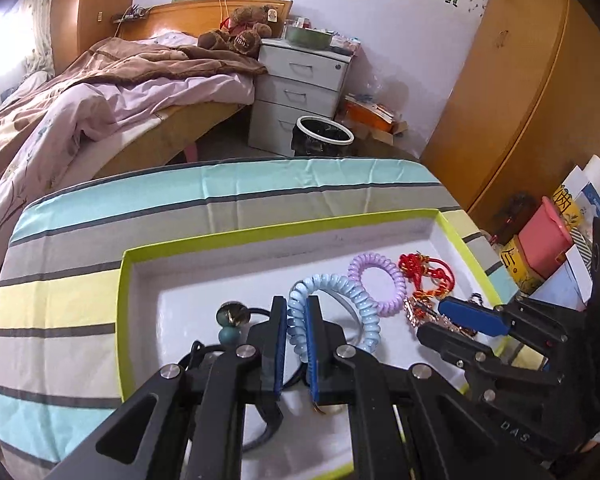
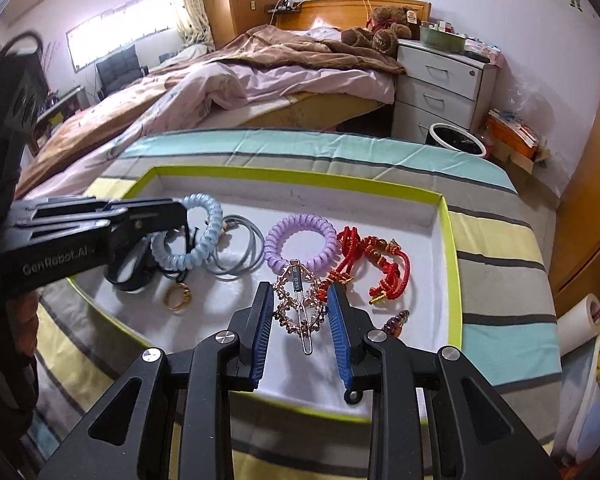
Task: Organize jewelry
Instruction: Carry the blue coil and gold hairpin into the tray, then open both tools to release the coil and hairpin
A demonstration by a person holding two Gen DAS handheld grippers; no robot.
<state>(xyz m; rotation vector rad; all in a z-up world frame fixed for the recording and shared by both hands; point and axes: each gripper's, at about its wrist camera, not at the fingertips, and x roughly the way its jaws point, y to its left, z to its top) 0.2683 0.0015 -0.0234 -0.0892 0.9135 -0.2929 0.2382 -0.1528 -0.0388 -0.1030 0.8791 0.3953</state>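
A white tray with a lime-green rim [image 1: 280, 228] [image 2: 300, 178] lies on a striped cloth. My left gripper [image 1: 296, 306] [image 2: 176, 210] is shut on a light blue spiral hair tie [image 1: 340, 284] [image 2: 210, 216], which loops out beyond the pads. My right gripper [image 2: 300, 294] [image 1: 448, 326] is shut on a rose-gold beaded hair clip [image 2: 300, 312] [image 1: 414, 310], with a pad against each side. On the tray floor lie a purple spiral hair tie [image 1: 364, 259] [image 2: 300, 221], a red knotted cord bracelet [image 1: 428, 276] [image 2: 380, 264], grey hoops [image 2: 246, 248], a gold ring [image 2: 176, 298] and a dark bead tie [image 1: 230, 316].
The striped cloth [image 1: 220, 184] covers the table. A bed [image 1: 120, 92], a white drawer unit [image 1: 300, 92] and a bin [image 1: 324, 136] stand behind it. Boxes and papers [image 1: 544, 244] crowd the right side. A small amber bead piece [image 2: 398, 320] lies by my right fingers.
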